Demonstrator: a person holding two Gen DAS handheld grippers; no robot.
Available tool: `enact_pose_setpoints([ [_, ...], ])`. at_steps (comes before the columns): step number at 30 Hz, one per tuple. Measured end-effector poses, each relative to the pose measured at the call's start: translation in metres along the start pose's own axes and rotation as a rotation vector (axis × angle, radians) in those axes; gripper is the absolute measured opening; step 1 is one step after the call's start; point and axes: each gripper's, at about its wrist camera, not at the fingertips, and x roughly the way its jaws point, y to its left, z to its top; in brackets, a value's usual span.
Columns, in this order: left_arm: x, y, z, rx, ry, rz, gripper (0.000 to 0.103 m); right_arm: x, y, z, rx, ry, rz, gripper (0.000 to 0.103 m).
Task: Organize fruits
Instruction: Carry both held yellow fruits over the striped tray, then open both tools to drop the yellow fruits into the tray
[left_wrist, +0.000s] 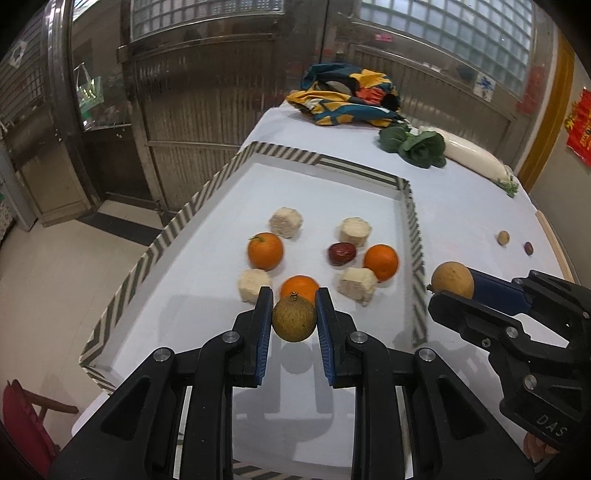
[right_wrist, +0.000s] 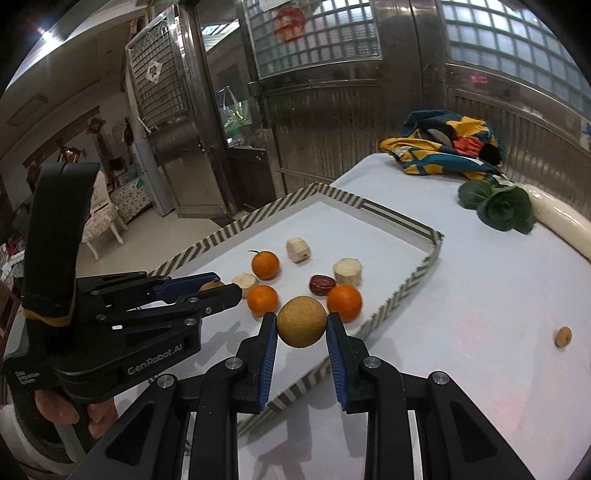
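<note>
- Left gripper (left_wrist: 294, 320): jaws clamped on a longan (left_wrist: 294, 319), orange (left_wrist: 299, 286) just beyond
- Right gripper (right_wrist: 301, 326): jaws clamped on another longan (right_wrist: 301, 321), above the tray (right_wrist: 391, 304) edge

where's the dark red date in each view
Left wrist view: the date lies in the striped tray, middle of the picture, just left of an orange.
Right wrist view: the date lies in the tray's near right part, just above the brown fruit held in the right gripper.
Shared landmark: the colourful cloth at the table's far end.
</note>
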Motion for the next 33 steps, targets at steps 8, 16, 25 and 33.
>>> enact_pose_setpoints([
  [8,0.01,0.013,-0.003,-0.024,0.023,0.019,0.022,0.014,0.011,0.003,-0.021,0.024,0.026,0.026],
  [16,0.018,0.016,-0.004,-0.026,0.042,0.034,0.022,0.026,0.017,0.003,-0.034,0.052,0.044,0.026],
  [25,0.026,0.015,-0.008,-0.021,0.062,0.051,0.022,0.047,0.024,-0.004,-0.07,0.113,0.05,0.026],
  [33,0.031,0.017,-0.008,-0.022,0.061,0.087,0.022,0.063,0.024,-0.006,-0.103,0.148,0.021,0.026],
])
